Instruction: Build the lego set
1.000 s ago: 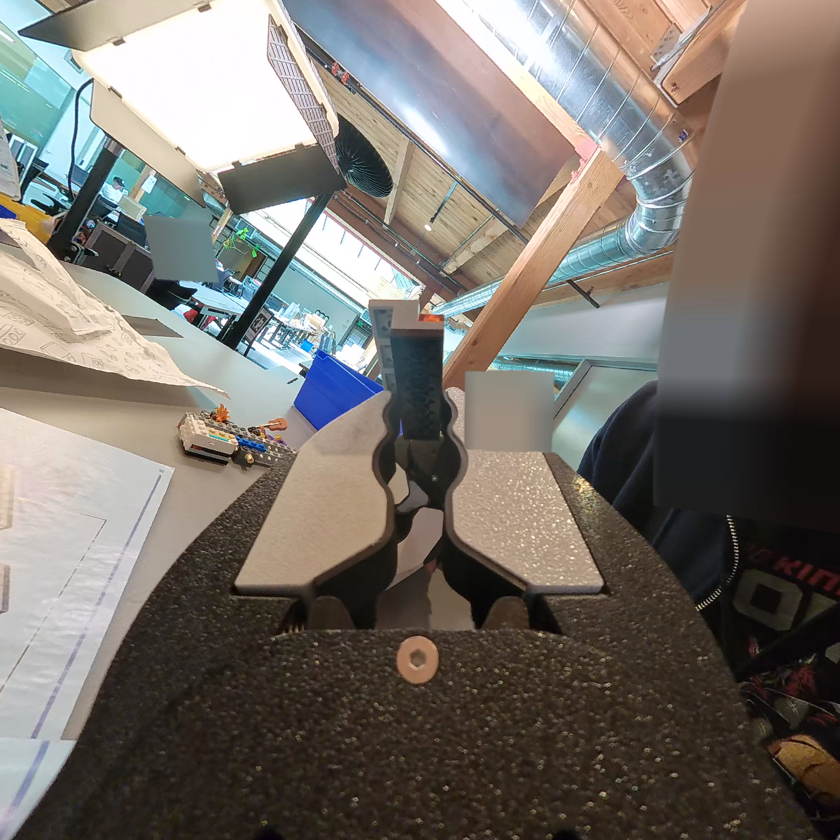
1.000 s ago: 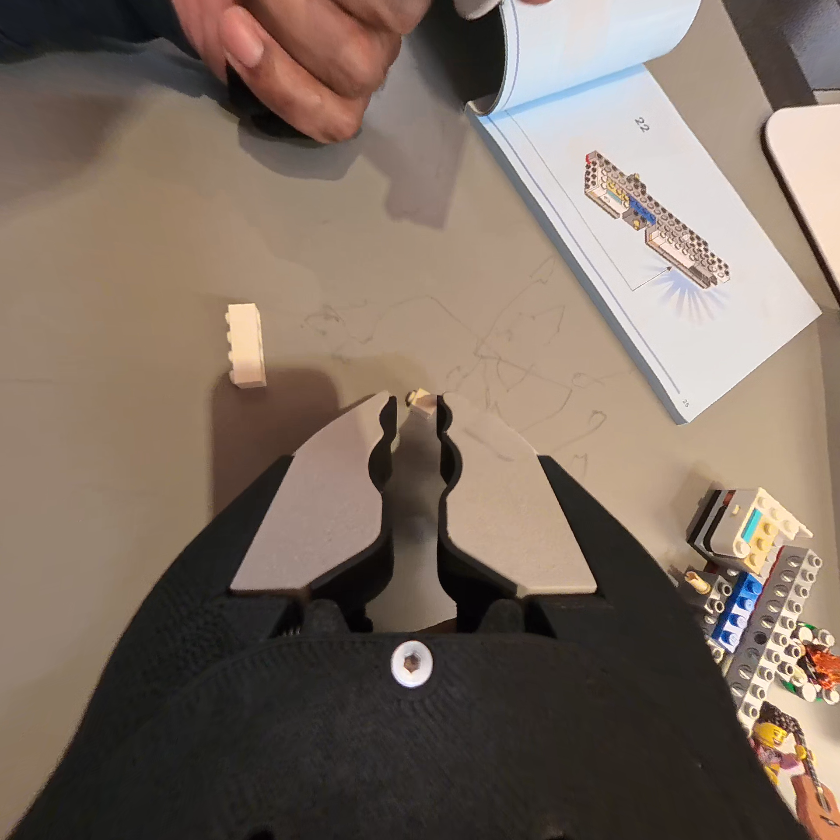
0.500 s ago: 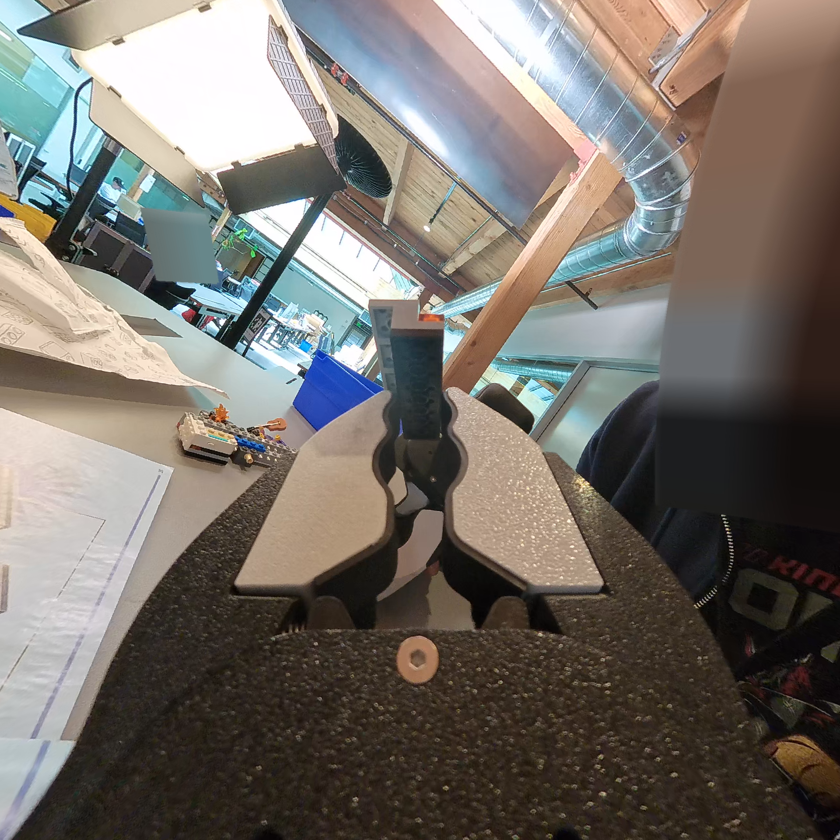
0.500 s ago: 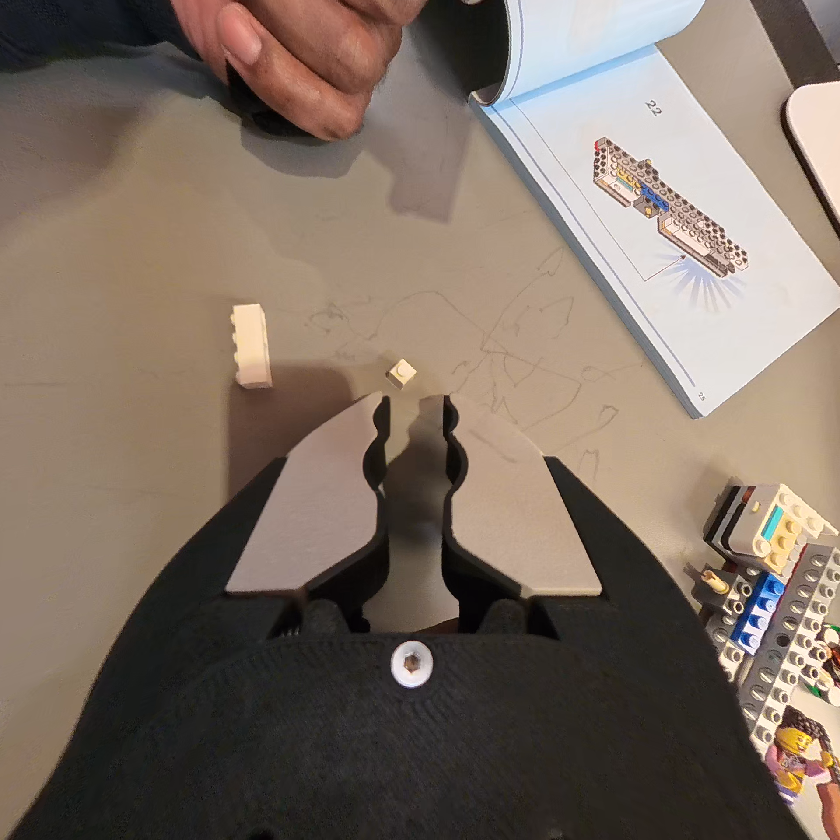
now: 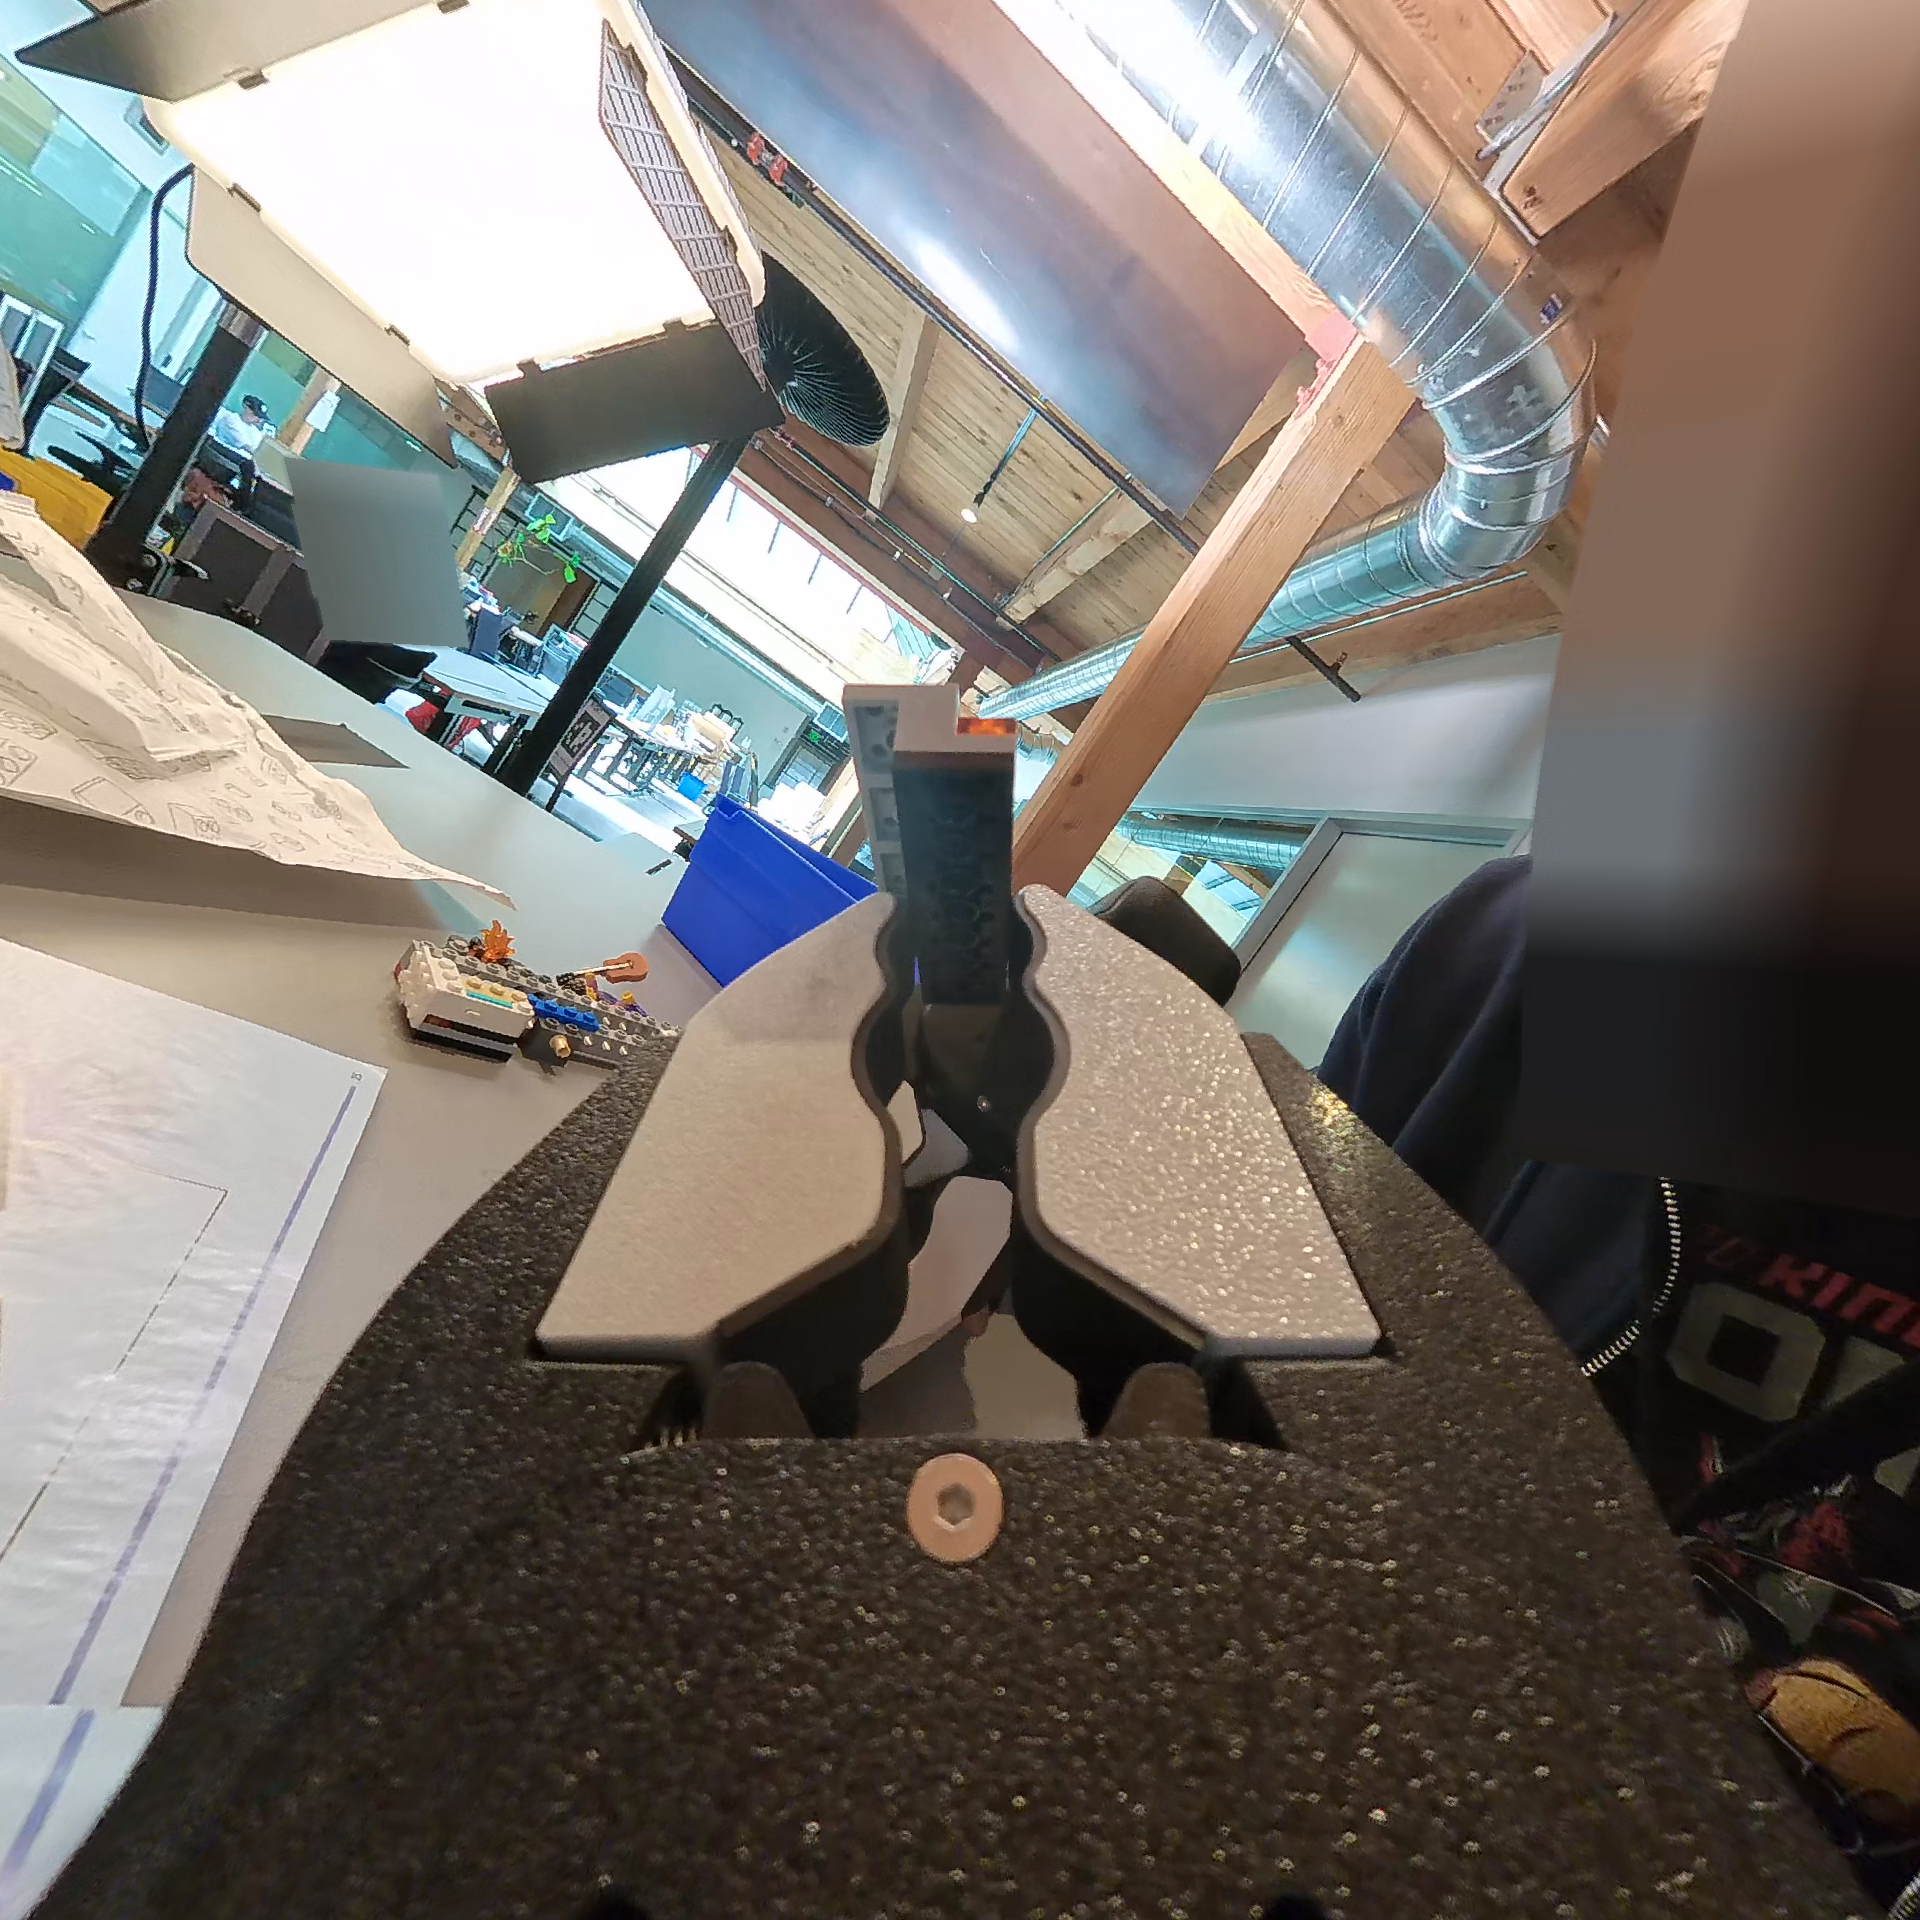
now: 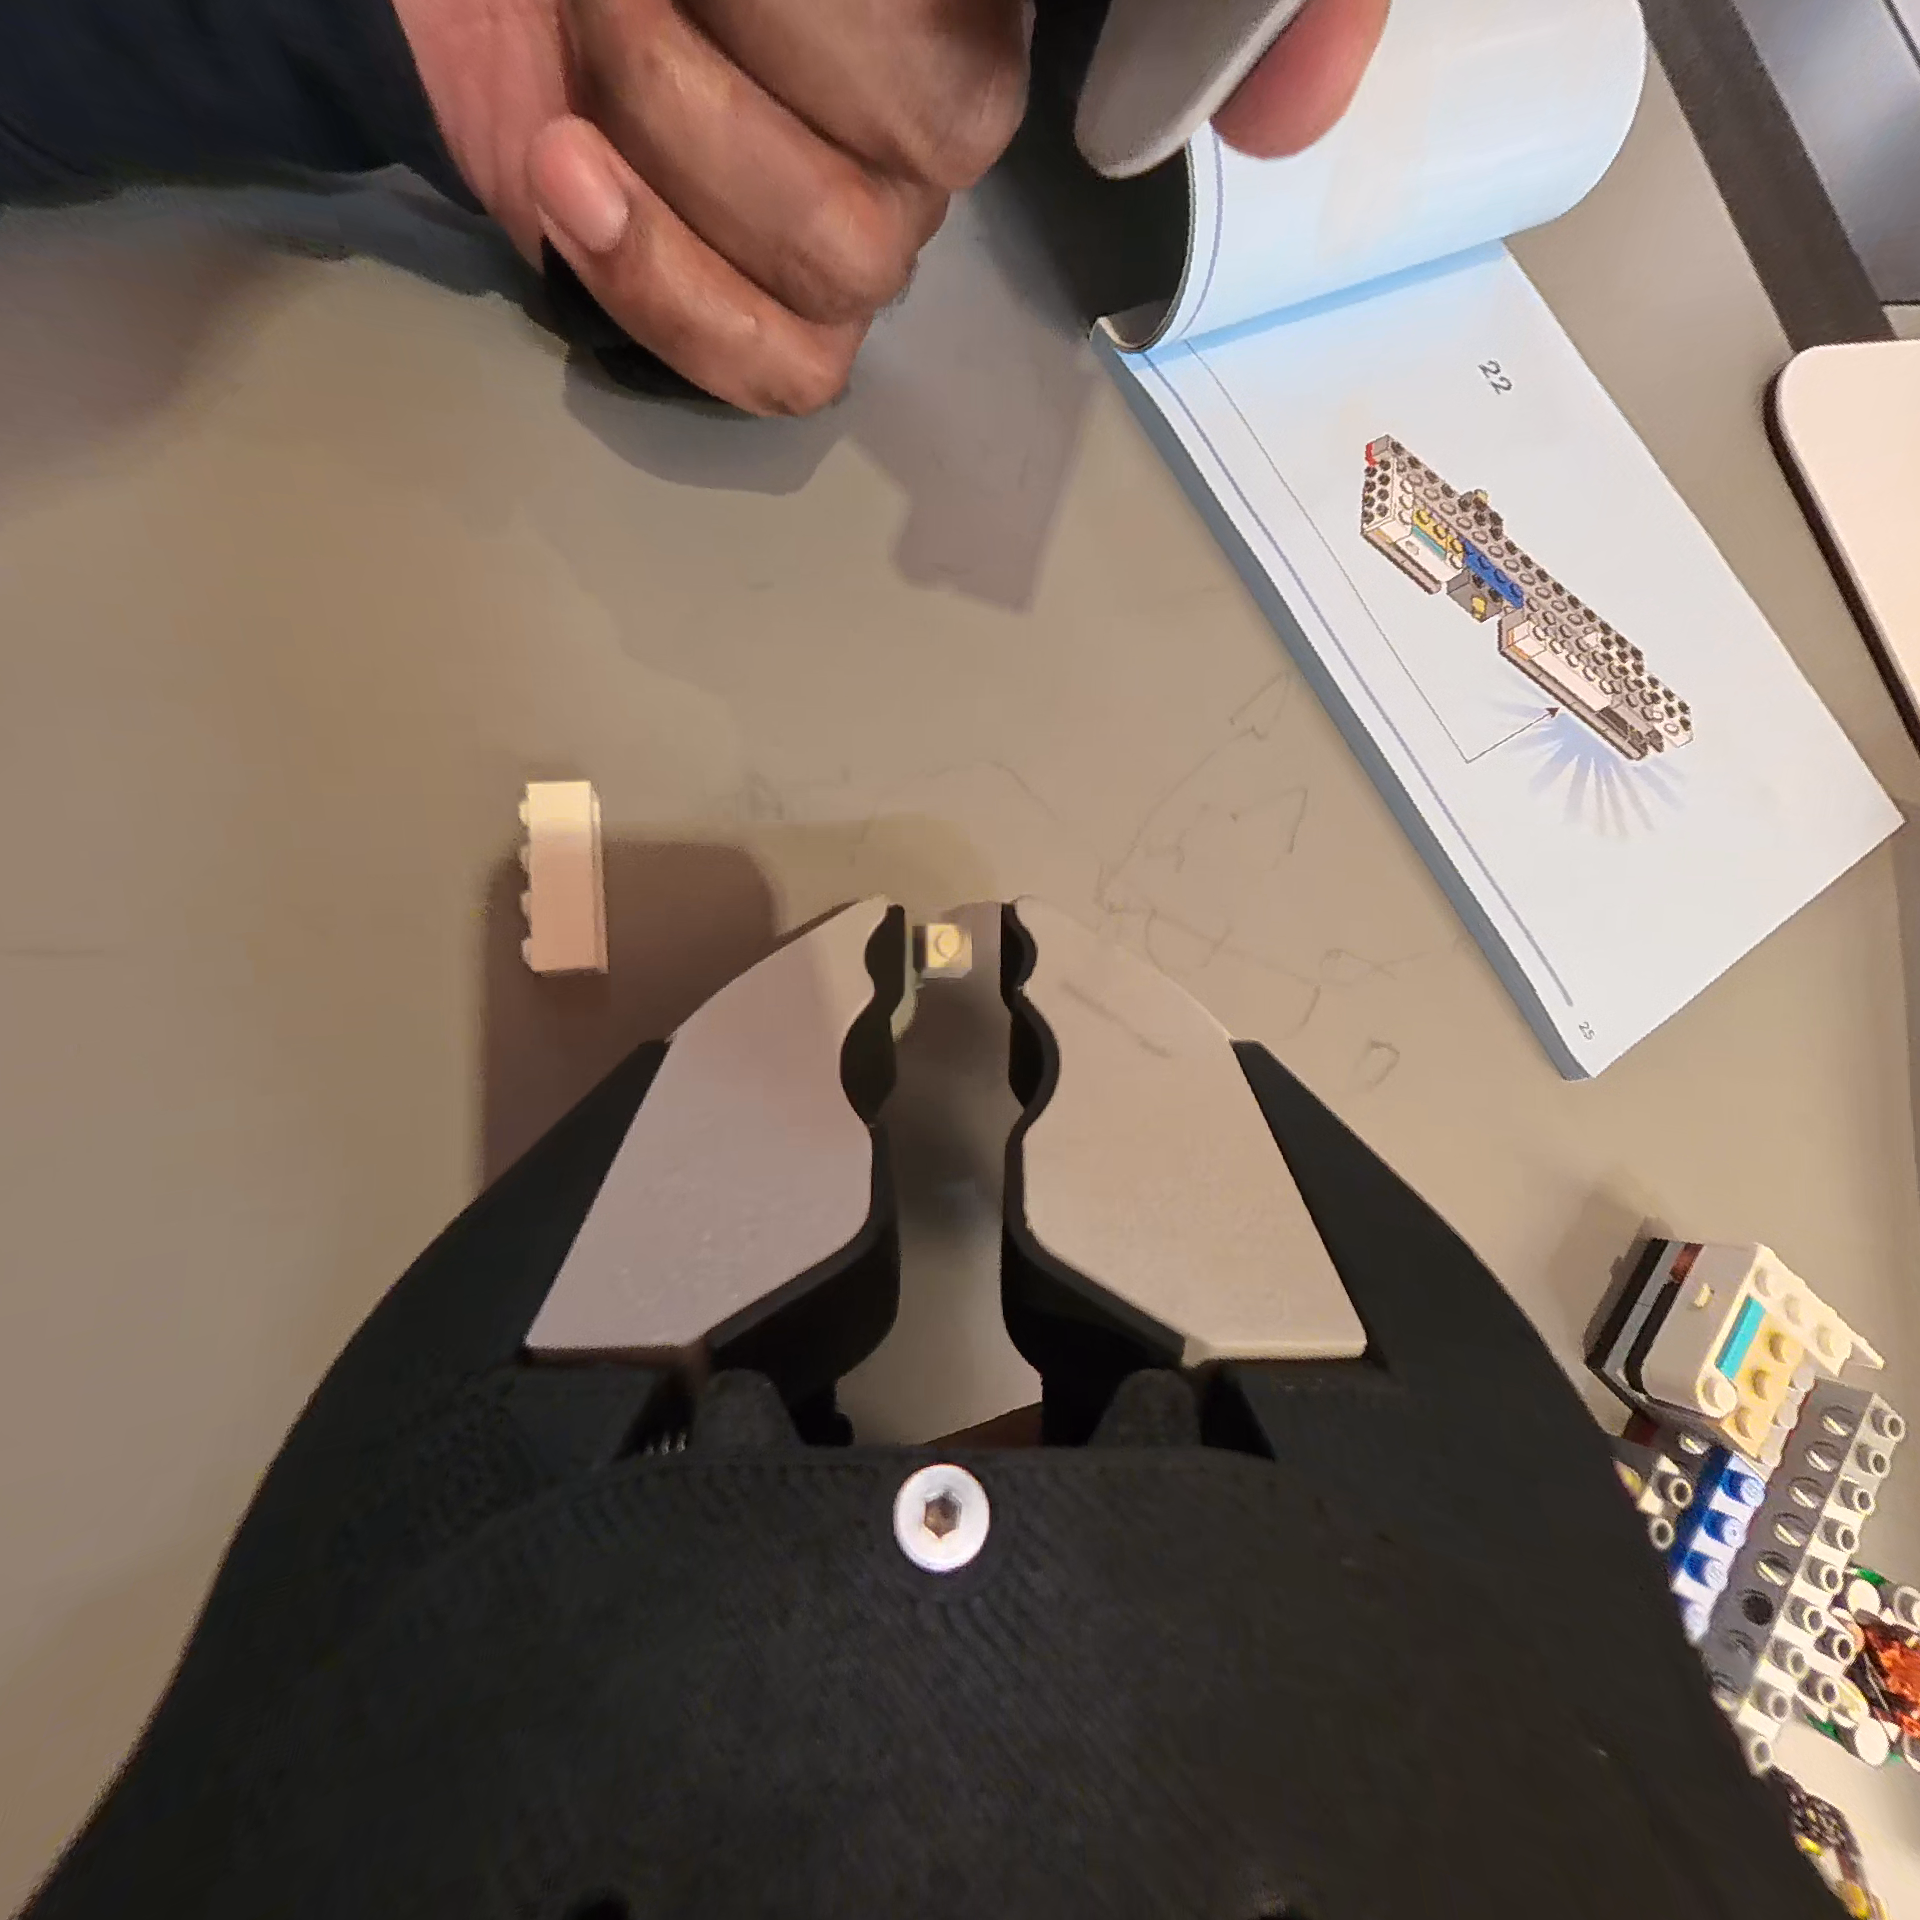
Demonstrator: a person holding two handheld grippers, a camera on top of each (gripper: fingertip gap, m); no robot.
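In the left wrist view my left gripper (image 5: 956, 914) points up and is shut on a built brick piece (image 5: 951, 852): a dark studded plate with white bricks and a small orange part at its top. In the right wrist view my right gripper (image 6: 945, 925) points down at the grey table (image 6: 312, 623). A tiny cream one-stud brick (image 6: 945, 948) lies on the table between its fingertips, closer to the left one, with a clear gap to the right pad. The jaws stand open around it. A cream longer brick (image 6: 566, 894) lies on its side to the left.
A person's hand (image 6: 727, 187) rests at the top, beside an open instruction booklet (image 6: 1507, 623). A partly built brick model (image 6: 1766, 1455) sits at the lower right; it also shows in the left wrist view (image 5: 499, 1003). A blue bin (image 5: 758, 894) and crumpled paper (image 5: 156, 748) lie farther off. The grippers' ends are close to 15 cm from one another. The partly built brick model (image 6: 1766, 1455) is closer to my right gripper, around 15 cm from its tips; the left tips are 20 cm off. My left wrist view (image 5: 524, 990) looks at it from another angle.
The right gripper let the tiny brick go, opened and drew back, leaving it on the table. It has now moved forward around it again, jaws narrower. The left gripper has not moved.
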